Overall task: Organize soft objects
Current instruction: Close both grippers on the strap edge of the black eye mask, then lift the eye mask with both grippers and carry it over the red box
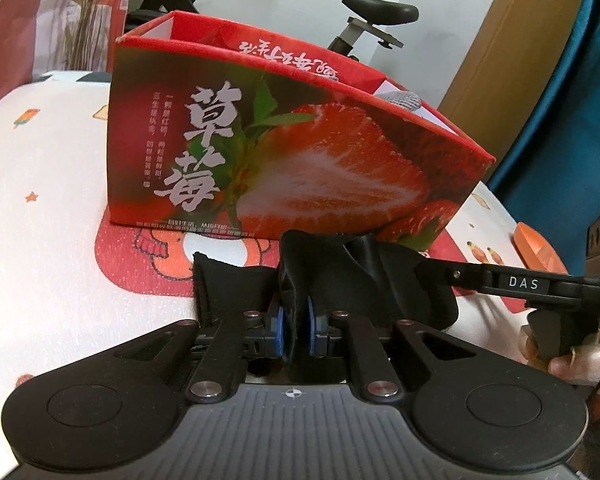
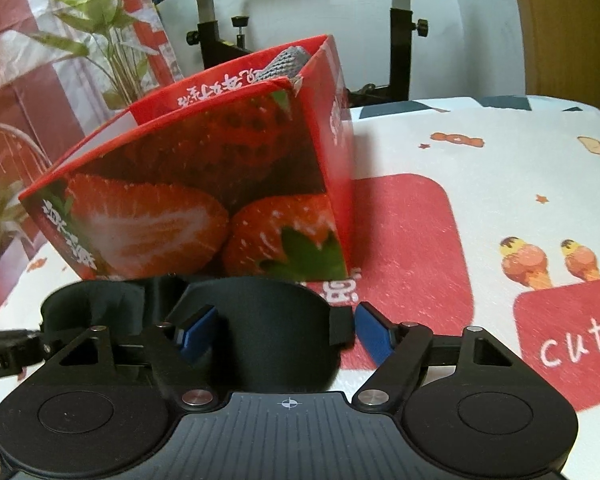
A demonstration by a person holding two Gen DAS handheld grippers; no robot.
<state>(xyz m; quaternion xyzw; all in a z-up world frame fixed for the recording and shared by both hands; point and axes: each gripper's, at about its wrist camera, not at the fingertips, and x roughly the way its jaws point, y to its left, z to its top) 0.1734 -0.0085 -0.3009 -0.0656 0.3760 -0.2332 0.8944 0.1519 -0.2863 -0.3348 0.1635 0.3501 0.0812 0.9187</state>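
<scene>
Two grippers work one black fabric piece (image 1: 340,276), a soft, matte, crumpled thing lying on the worktop (image 2: 480,184) just in front of the strawberry box (image 1: 284,160). My left gripper (image 1: 296,322) is clamped on a fold of it, blue pads pressing the cloth. My right gripper (image 2: 286,330) stands spread around its rounded end, pads clear of the fabric. The box is glossy printed cardboard, open-topped, and a grey knitted item (image 2: 290,62) peeks over its rim, mostly hidden. The worktop's cloth is patterned with cartoon prints.
</scene>
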